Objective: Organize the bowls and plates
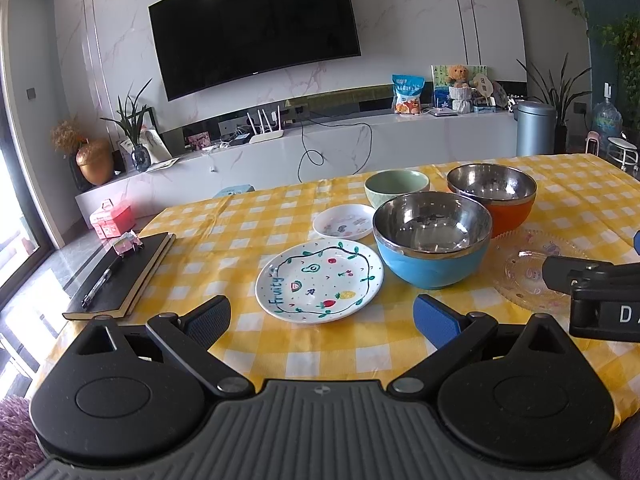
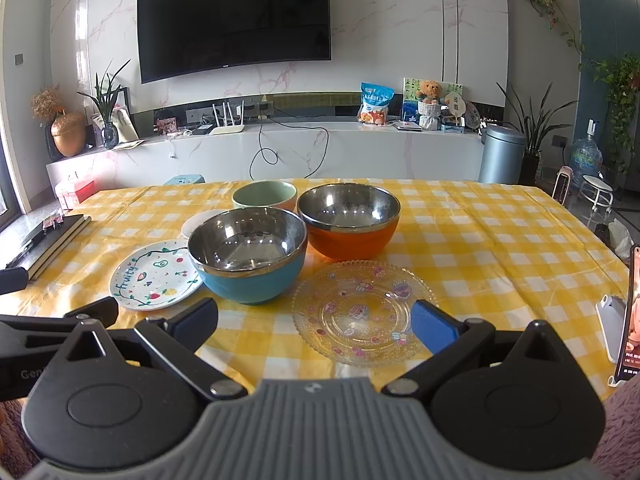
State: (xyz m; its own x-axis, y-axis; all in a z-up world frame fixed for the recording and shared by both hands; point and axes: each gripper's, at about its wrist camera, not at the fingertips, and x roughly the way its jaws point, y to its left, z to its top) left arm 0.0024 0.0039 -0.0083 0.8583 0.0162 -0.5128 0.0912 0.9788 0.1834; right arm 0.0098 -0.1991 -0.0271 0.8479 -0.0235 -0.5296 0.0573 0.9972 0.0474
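Note:
On the yellow checked tablecloth stand a blue steel-lined bowl, an orange steel-lined bowl and a green bowl. A white "fruity" plate lies left of the blue bowl, a small white dish behind it, a clear glass plate to the right. My left gripper is open, empty, just short of the fruity plate. My right gripper is open, empty, at the glass plate's near edge.
A black notebook with a pen lies at the table's left edge. A phone on a stand is at the right edge. A TV wall and a white console stand beyond the table.

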